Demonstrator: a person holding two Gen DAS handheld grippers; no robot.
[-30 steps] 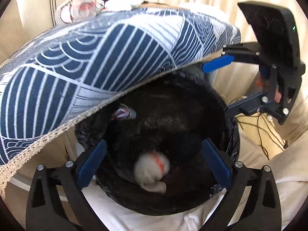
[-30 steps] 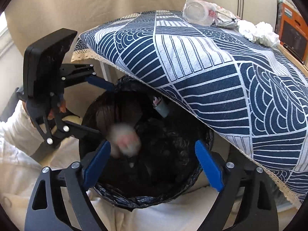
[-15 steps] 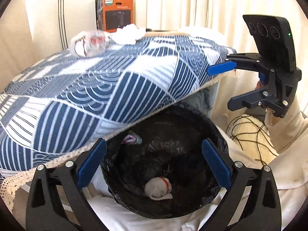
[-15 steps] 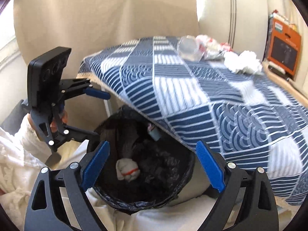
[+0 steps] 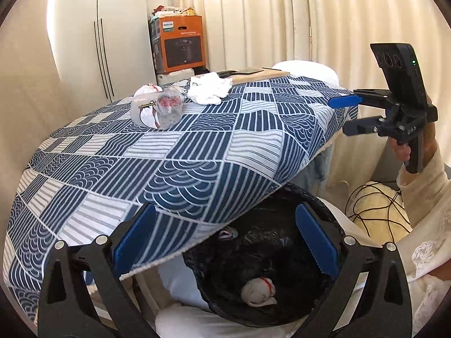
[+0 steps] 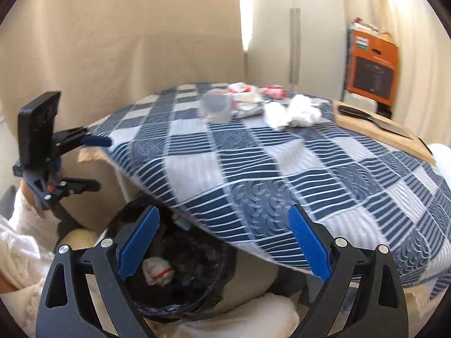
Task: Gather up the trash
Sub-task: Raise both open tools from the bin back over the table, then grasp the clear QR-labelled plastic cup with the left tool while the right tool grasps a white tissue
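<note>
Trash: one white wad w/ red marks [image 5: 258,294] lies at the bottom of the black-lined bin [image 5: 318,211], which sits half under the table edge. More is left on the blue patterned tablecloth [image 5: 197,152]: a crushed clear plastic bottle [image 5: 157,109], a red-and-white wrapper [image 5: 146,90] just behind it, and crumpled white tissue [image 5: 208,88] nearby. In the right wrist view the same pile sits far side of the table: bottle [image 6: 217,105], tissue [image 6: 293,111]. A cutting board w/ a knife [image 6: 377,128] lies near the tissue; an orange box [image 5: 180,45] stands beyond the table. Neither reads as trash.

Left gripper [image 5: 225,246] hangs above the bin, fingers wide apart, nothing between them. Right gripper [image 6: 224,243] likewise spread and empty, aimed over the table edge; from the left cam it shows off to the side [image 5: 345,114], jaws apart, held by a hand [image 5: 406,149] in a cream sleeve.

Step in hand, as I read it: between items, w/ both tools empty and raised toward the table. Probably 3 pcs to go.

Next move calls for a reach across the cloth to the pile. The bottle is nearest, light and springy, so close across its body, not the end. Tissue is soft; pinch the bulk so bits don't trail. Keep clear of the knife.
</note>
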